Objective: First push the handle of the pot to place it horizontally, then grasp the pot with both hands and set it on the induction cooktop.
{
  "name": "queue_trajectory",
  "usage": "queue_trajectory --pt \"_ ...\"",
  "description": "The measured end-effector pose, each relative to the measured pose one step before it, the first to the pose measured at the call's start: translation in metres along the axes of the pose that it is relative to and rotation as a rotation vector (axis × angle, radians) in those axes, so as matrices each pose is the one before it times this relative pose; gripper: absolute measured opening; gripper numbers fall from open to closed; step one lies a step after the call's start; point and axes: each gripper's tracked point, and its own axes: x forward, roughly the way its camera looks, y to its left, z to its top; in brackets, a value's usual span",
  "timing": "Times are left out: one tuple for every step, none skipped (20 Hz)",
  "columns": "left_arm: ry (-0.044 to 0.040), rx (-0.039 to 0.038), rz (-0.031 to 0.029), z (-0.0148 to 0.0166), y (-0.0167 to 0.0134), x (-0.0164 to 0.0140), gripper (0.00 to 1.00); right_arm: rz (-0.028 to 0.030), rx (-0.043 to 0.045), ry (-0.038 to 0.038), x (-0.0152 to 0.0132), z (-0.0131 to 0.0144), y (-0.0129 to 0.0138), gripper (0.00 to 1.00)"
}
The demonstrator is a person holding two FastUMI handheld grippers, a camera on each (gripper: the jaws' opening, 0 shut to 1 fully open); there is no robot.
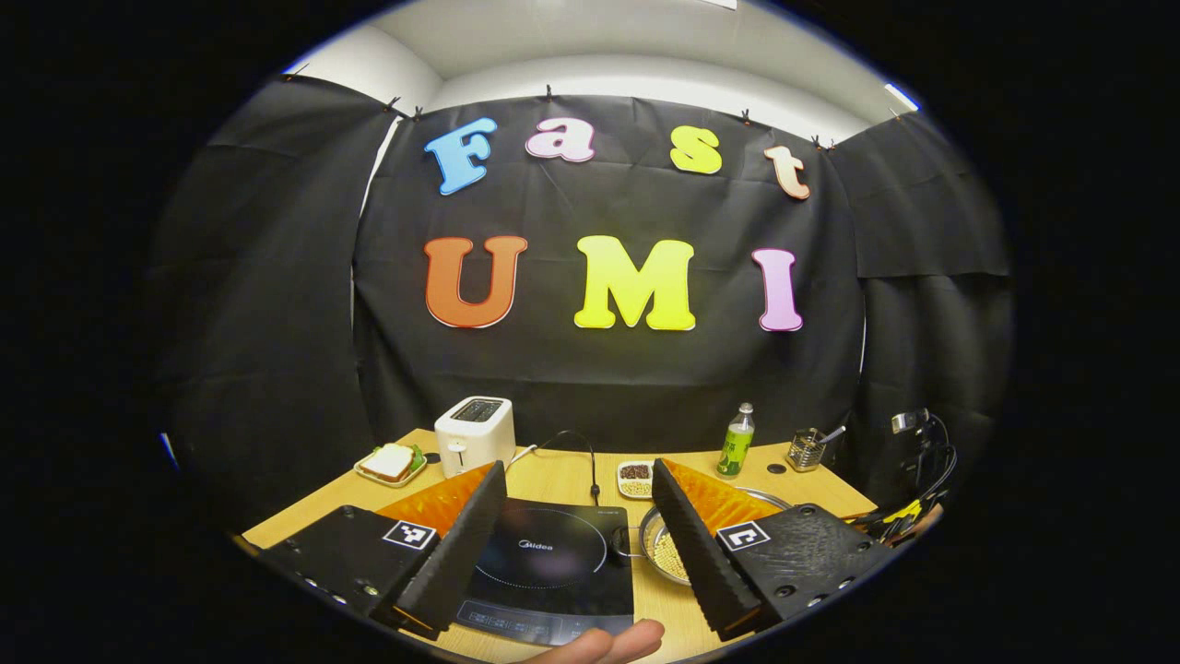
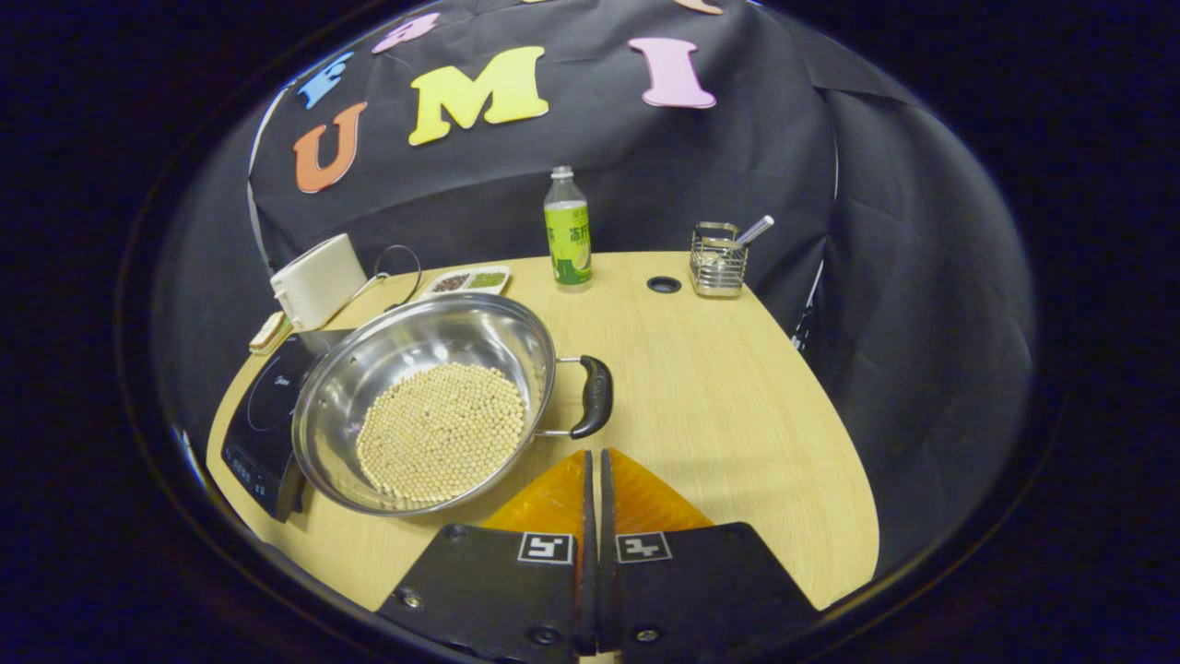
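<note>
A steel pot (image 2: pixel 406 341) holding pale round beans (image 2: pixel 438 429) stands on the wooden table, its left side by the black induction cooktop (image 2: pixel 261 406). One black handle (image 2: pixel 593 395) sticks out on the pot's right; a second dark handle (image 2: pixel 291 489) sits at its lower left, over the cooktop's edge. My right gripper (image 2: pixel 593 454) is shut on nothing, its tips just short of the right handle's near end. My left gripper (image 1: pixel 579 466) is open above the cooktop (image 1: pixel 553 558), and the pot (image 1: pixel 648 533) peeks out beside its right finger.
At the back stand a white toaster (image 1: pixel 475 433), a plate with a sandwich (image 1: pixel 392 464), a small tray of beans (image 1: pixel 634 480), a green bottle (image 2: pixel 567 231) and a wire utensil holder (image 2: pixel 717 260). A person's fingertip (image 1: pixel 599 643) shows at the near edge. Bare table lies right of the pot.
</note>
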Motion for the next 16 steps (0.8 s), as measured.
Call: queue_trajectory --pt "0.01032 0.00029 -0.00627 -0.00469 -0.00332 0.00193 0.95 -0.00259 0.00567 -0.01821 -0.00503 0.00430 -0.00268 0.05" --pt "0.01478 -0.00001 -0.00967 -0.00497 -0.00339 0.00291 0.95 0.00000 0.00480 -0.01583 -0.00454 0.00510 -0.00090 0.14" --pt "0.01410 -0.00173 -0.00845 -0.00634 -0.00373 0.00184 0.94 -0.00402 -0.00055 -0.01483 -0.00425 0.00314 -0.00095 0.25" --pt "0.01069 -0.00149 -0.00550 -0.00459 -0.00260 0.00327 0.94 -0.00066 -0.00432 -0.00809 -0.00297 0.00437 -0.00170 0.52" --pt "0.01138 -0.00092 -0.00406 -0.00451 -0.00267 0.00260 0.95 -0.01739 -0.00179 -0.00340 -0.00203 0.00103 -0.00293 0.65" --pt "0.01275 -0.00093 -0.00555 -0.00450 -0.00270 0.00387 0.95 0.00084 0.01199 -0.00273 -0.00224 0.00264 -0.00018 0.81" --pt "0.01352 -0.00106 -0.00562 -0.00447 -0.00262 0.00500 0.95 0.01124 0.01521 -0.00362 -0.00449 0.00436 0.00345 0.86" --pt "0.01711 0.00177 -0.00541 -0.00635 -0.00269 0.00419 0.94 0.01463 0.01419 -0.00100 -0.00297 0.00236 0.00362 0.84" --pt "0.01366 0.00389 -0.00326 -0.00432 -0.00242 0.00439 0.94 0.00977 0.01313 -0.00189 0.00062 0.00197 0.00057 0.82" --pt "0.01547 0.00538 -0.00401 -0.00494 -0.00296 0.00460 0.95 0.00223 0.00338 -0.00081 -0.00110 0.00258 0.00053 0.82" --pt "0.01606 0.00473 -0.00516 -0.00562 -0.00354 0.00524 0.95 -0.00481 0.00126 -0.00112 0.00146 0.00233 -0.00195 0.82" --pt "0.01681 0.00250 -0.00586 -0.00557 -0.00317 0.00556 0.95 -0.00111 -0.00177 -0.00090 0.00078 0.00265 -0.00026 0.82" --pt "0.01599 0.00349 -0.00284 -0.00495 -0.00218 0.00480 0.95 0.00395 0.00563 -0.00578 0.00023 0.00399 0.00083 0.82" --pt "0.01423 0.00815 0.00317 -0.00419 -0.00099 0.00605 0.95 0.00628 0.00546 -0.00127 0.00136 0.00271 0.00162 0.82" --pt "0.01266 0.01230 0.00236 -0.00369 -0.00109 0.00644 0.95 0.00273 0.00236 0.00137 0.00259 0.00119 0.00032 0.82" --pt "0.01768 0.00405 -0.00613 -0.00562 -0.00329 0.00730 0.95 -0.00139 -0.00246 0.00206 0.00346 0.00236 -0.00011 0.82"
